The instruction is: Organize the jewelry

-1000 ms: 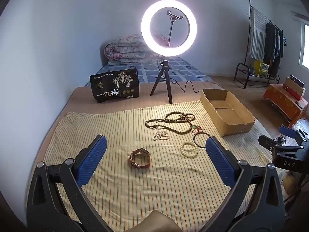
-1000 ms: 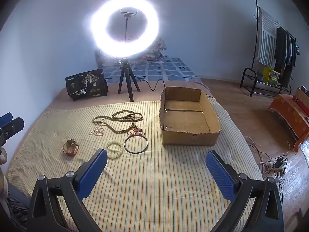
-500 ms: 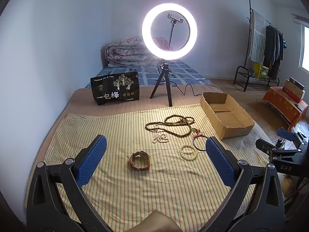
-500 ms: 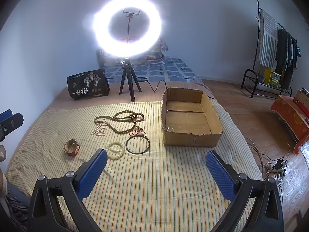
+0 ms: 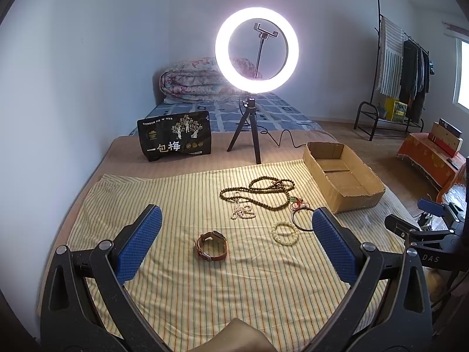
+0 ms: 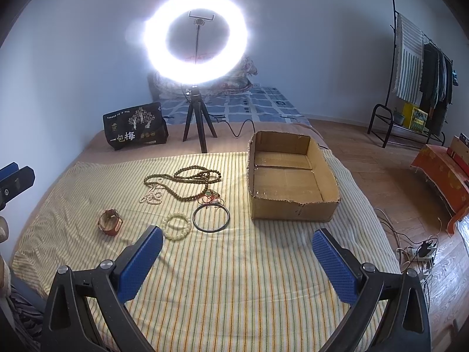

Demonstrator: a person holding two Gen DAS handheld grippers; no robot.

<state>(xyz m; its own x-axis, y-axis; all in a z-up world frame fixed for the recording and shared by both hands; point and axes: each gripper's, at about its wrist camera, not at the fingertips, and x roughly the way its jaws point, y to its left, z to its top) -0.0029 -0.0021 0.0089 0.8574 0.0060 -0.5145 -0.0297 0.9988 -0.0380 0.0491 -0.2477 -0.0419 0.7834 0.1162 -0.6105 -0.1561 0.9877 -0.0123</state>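
Jewelry lies on a striped cloth (image 5: 176,205): a brown leather watch (image 5: 211,245) (image 6: 110,221), a white bead bracelet (image 5: 285,231) (image 6: 176,226), a black bangle (image 5: 303,219) (image 6: 211,218), a long brown bead necklace (image 5: 261,189) (image 6: 184,180), a small pearl strand (image 5: 241,209) (image 6: 151,196) and a red cord charm (image 5: 299,202) (image 6: 211,196). An empty cardboard box (image 5: 343,176) (image 6: 288,176) stands at the right. My left gripper (image 5: 234,240) is open above the near cloth, the watch between its fingers in view. My right gripper (image 6: 237,258) is open and empty, before the box.
A lit ring light on a tripod (image 5: 256,50) (image 6: 196,32) stands behind the cloth with its cable. A black printed bag (image 5: 176,139) (image 6: 134,130) stands at the back left. A bed with bedding (image 5: 205,82), a clothes rack (image 6: 416,67) and floor cables (image 6: 419,249) surround.
Both grippers have drawn back and risen slightly, so the jewelry and box sit a little farther away in view. Both stay open. Nothing on the cloth has moved.
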